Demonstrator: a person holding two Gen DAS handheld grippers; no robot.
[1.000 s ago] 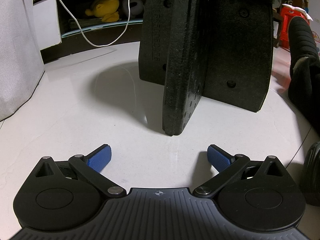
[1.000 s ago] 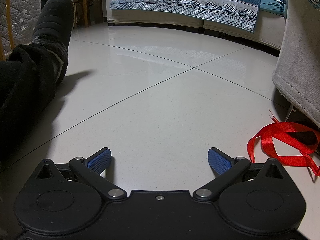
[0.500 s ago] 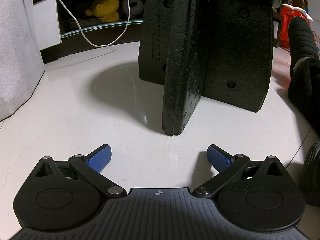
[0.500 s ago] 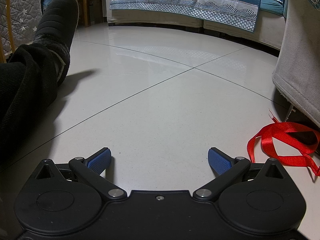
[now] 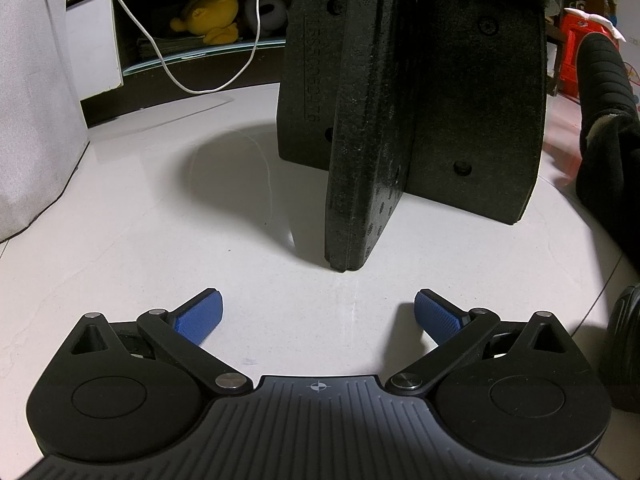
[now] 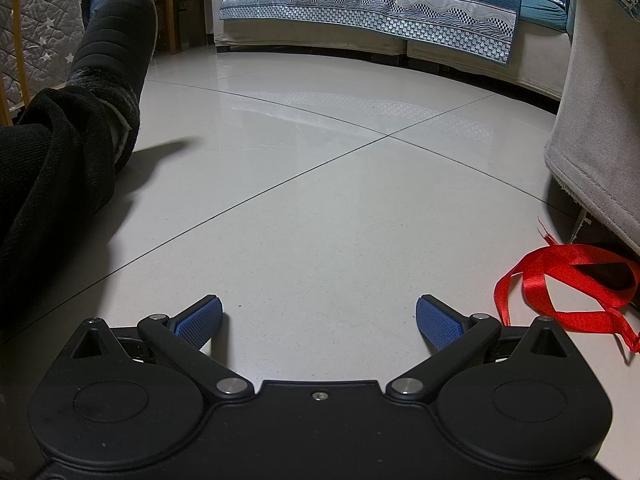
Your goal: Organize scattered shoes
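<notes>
The left hand-held gripper [image 5: 318, 310] sits low over the pale tiled floor [image 5: 140, 208], its blue-padded fingers [image 5: 200, 314] spread wide apart with nothing between them. Straight ahead of it stands a black foam stand [image 5: 400, 112] made of crossed panels, its nearest edge resting on the floor a little beyond the fingertips. To the left of the stand, a white cable [image 5: 200, 60] hangs in a loop in front of a low shelf where a yellow plush toy [image 5: 208, 16] lies. To the right of the stand, a person's leg in dark trousers ends in a black ribbed shoe [image 5: 604, 72] (worn, toe pointing up). At the frame's far right edge, near the gripper body, a dark rounded object [image 5: 626, 344] shows only in part; whether it is a shoe cannot be told.

The right hand-held gripper [image 6: 319, 314] is likewise wide open and empty above the floor [image 6: 320, 200]. Left of it lies the same clothed leg, with a black ribbed shoe [image 6: 116, 40] on the foot. A red ribbon [image 6: 568, 284] lies in loops on the floor just right of the right finger, beside a grey fabric-covered piece of furniture [image 6: 596, 120]. A sofa [image 6: 380, 8] with a blue patterned cover stands far across the floor.
</notes>
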